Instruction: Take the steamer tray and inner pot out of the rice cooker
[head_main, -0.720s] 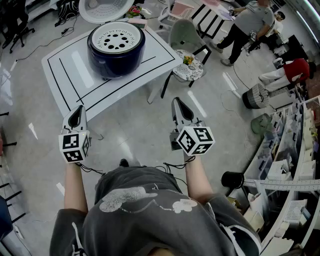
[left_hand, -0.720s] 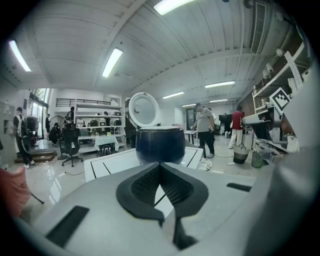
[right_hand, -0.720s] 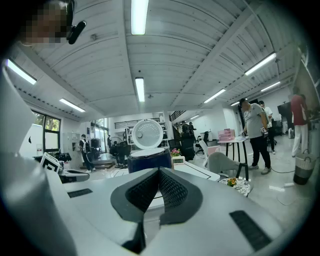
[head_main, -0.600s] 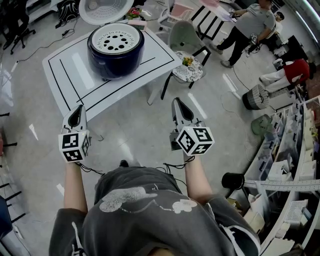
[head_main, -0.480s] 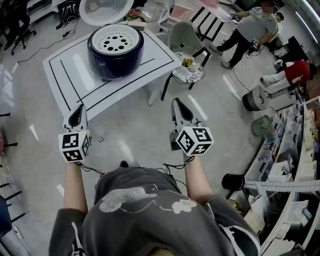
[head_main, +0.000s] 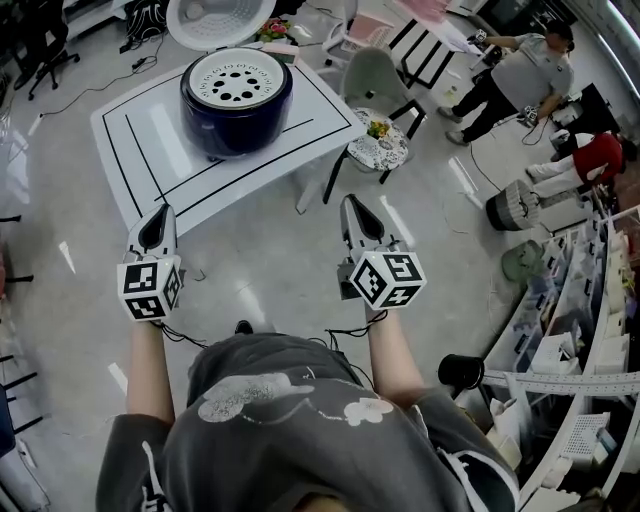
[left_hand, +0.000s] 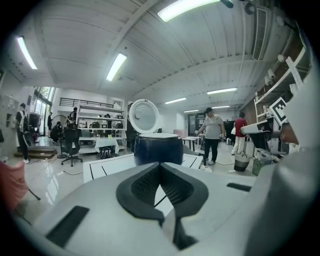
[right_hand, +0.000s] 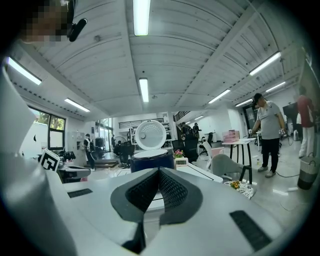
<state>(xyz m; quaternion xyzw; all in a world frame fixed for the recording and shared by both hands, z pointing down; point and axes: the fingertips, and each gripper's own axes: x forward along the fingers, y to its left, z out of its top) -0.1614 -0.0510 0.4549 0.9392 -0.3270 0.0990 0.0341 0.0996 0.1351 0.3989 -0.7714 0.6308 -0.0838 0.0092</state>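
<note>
Hovering L tool (head_main: 157, 222) & R tool (head_main: 358, 218) over floor (head_main: 270, 262), both pinched together w/ nothing in them, well short of tabletop (head_main: 140, 150). Steamer tray (head_main: 237, 76) sitting atop open rice cooker (head_main: 237, 125), prob. hiding inner pot, so needing lifting first.

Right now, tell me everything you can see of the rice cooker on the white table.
The rice cooker is round, with a glossy dark blue body. It stands upright on the white table, which is marked with black lines, and sits towards the table's far side. Its lid is swung up and back, showing a white inner face. A white steamer tray with round holes sits in the open top, hiding the inner pot.
</note>
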